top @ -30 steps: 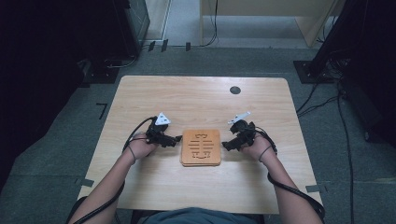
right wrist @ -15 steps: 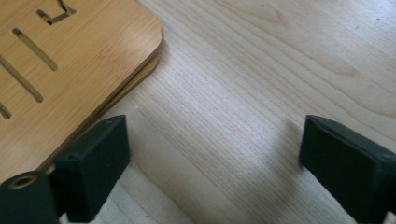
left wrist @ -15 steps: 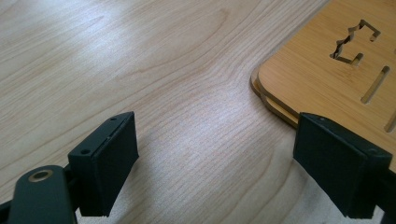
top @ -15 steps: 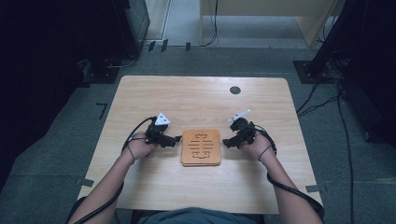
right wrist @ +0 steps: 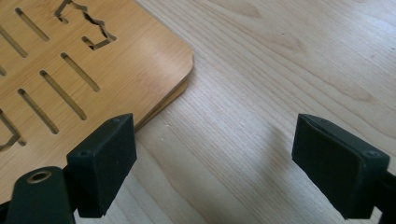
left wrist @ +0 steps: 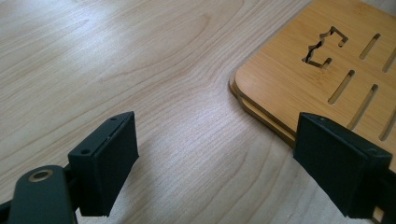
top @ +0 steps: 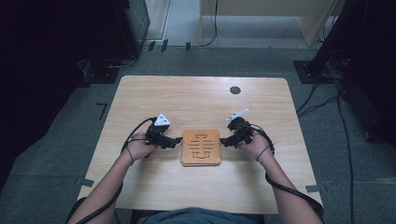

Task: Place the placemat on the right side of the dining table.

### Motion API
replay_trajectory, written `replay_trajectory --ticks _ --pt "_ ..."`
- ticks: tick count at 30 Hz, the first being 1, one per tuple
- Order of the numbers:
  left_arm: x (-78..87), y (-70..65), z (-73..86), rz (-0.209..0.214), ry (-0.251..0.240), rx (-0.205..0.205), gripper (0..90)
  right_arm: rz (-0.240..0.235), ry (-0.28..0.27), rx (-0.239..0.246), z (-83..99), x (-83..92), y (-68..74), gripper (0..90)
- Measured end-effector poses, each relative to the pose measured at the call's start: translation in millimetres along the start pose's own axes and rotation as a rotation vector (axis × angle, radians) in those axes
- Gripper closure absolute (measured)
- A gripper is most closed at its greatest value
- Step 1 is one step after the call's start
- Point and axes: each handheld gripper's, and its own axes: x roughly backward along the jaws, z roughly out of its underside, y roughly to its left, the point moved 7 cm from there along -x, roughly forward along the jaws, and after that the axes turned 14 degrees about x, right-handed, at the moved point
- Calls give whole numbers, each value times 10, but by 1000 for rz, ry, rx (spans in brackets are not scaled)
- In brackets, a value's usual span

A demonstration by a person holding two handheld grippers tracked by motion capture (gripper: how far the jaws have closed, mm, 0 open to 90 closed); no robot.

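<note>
I'm hovering both grippers beside the slotted bamboo board (top: pixel 201 147), lying mid-worktop (top: pixel 196 100). Left gripper (top: pixel 175 141) fingers are standing wide open, empty; right gripper (top: pixel 224 141) fingers have just been narrowing, nothing between them. It's looking stiff, light, slick: I'm judging the thin side edges the best hold.

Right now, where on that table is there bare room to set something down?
The far half of the table is bare, bordered by the small dark round hole. The near strip is partly bare between the forearms. The middle is crowded: the slotted wooden board sits between both grippers.

Slotted bamboo board (top: pixel 201 147) lies flat on table (top: pixel 201 100).
</note>
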Motion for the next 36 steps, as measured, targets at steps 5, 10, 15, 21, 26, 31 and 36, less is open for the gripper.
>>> replay_trajectory --ticks 5,10,15,21,26,31,36 --pt "11 1 4 -1 -2 -6 131 -5 -3 18 -29 -4 42 138" --pt "19 -4 7 -1 -2 -9 131 -7 -8 31 -58 -1 76 138" --pt "28 -11 13 0 -1 -9 131 -8 -3 38 -71 -14 97 138" --pt "42 -10 35 -2 2 -8 131 -15 -5 48 -99 -31 114 138" --pt "55 3 48 -8 5 -7 131 -20 -3 49 -107 -39 113 138" --pt "61 14 48 -9 1 -2 131 -16 6 54 -89 -24 92 138" --pt "62 11 45 -7 1 -2 131 -11 30 47 -43 -25 80 140"
